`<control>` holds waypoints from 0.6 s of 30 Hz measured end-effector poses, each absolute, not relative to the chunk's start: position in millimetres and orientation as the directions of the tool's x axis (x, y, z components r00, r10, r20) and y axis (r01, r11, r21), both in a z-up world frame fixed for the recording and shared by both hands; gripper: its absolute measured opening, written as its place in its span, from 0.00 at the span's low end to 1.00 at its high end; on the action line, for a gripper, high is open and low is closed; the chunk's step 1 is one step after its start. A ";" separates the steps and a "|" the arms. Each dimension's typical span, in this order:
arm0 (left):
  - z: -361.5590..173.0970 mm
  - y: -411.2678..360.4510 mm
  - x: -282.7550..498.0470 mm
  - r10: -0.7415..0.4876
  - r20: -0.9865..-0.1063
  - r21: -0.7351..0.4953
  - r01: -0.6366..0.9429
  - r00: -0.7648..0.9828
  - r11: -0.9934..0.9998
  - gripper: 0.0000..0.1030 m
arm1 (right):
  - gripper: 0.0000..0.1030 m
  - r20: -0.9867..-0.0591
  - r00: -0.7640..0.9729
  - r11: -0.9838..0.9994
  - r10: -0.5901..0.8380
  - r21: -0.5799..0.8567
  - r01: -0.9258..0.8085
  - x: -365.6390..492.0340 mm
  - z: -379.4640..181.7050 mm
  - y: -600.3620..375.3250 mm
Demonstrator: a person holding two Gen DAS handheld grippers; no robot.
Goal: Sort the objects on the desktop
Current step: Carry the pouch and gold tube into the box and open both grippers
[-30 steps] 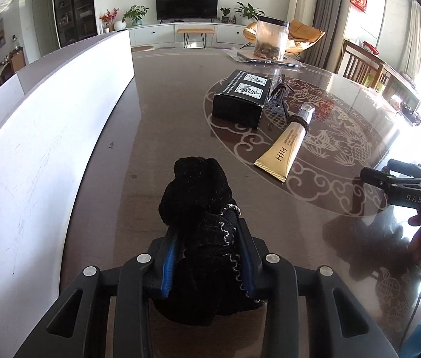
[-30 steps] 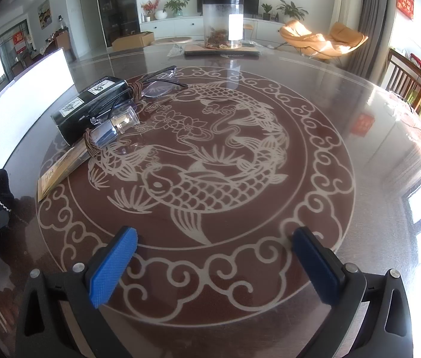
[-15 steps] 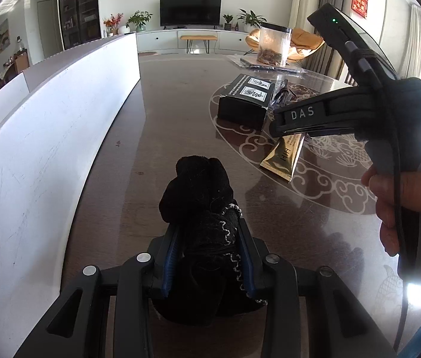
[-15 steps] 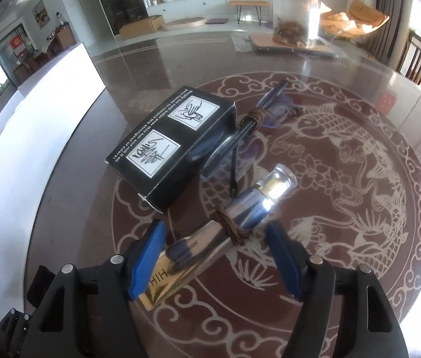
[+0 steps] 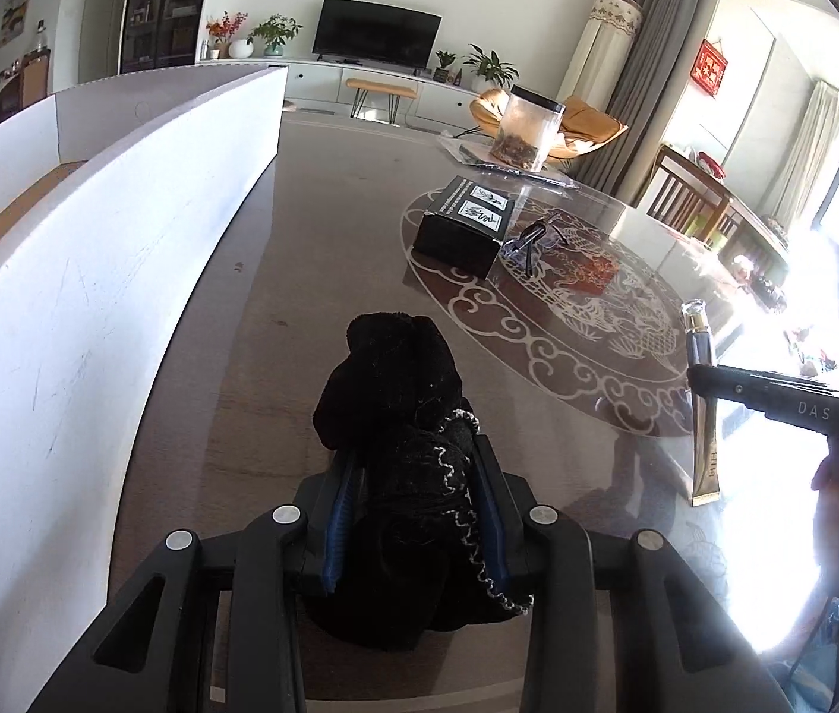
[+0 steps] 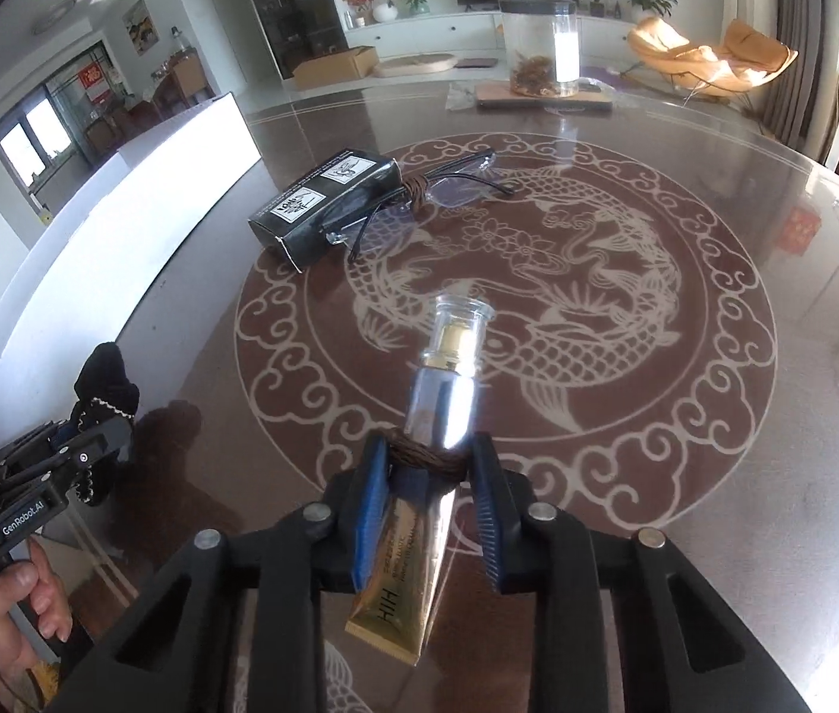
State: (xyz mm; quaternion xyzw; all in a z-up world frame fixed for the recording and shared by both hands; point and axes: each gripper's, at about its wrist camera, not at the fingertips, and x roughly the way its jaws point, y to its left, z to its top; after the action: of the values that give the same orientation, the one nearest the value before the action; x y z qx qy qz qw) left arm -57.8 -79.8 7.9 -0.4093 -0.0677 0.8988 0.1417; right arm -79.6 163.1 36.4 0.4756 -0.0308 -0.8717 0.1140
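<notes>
On our left a tall white box wall runs along the desk edge and blocks that side; between it and the black carton lies a bare strip of desk, open to pass; the glasses lean against the carton, crowding its far side; the fish medallion is free; a clear jar stands well beyond.

Beyond your table with its fish inlay you see a dark television on a white sideboard, potted plants beside it, an orange lounge chair, grey curtains.
</notes>
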 end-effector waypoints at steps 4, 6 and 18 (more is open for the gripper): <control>52.6 -75.2 -30.5 0.323 -0.658 -0.209 -0.247 -0.681 -0.946 0.34 | 0.27 -0.779 -0.571 -0.962 -0.257 0.148 0.230 -69.2 70.9 157.0; 75.3 -81.8 -21.2 0.324 -0.634 -0.210 -0.247 -0.702 -0.946 0.34 | 0.27 -0.749 -0.595 -0.949 -0.290 0.146 0.279 -61.9 98.0 138.8; 142.7 -237.0 -27.0 0.104 -0.649 -0.179 0.018 -0.754 -0.984 0.34 | 0.27 -0.666 -0.489 -0.752 -0.563 0.166 0.638 -68.7 209.6 -54.1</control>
State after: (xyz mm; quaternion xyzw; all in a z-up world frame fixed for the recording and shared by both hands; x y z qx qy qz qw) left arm -27.0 -237.0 142.7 -0.3501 -0.0874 0.9324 0.0230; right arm -68.7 -54.1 209.6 0.3661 0.0514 -0.8614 0.3484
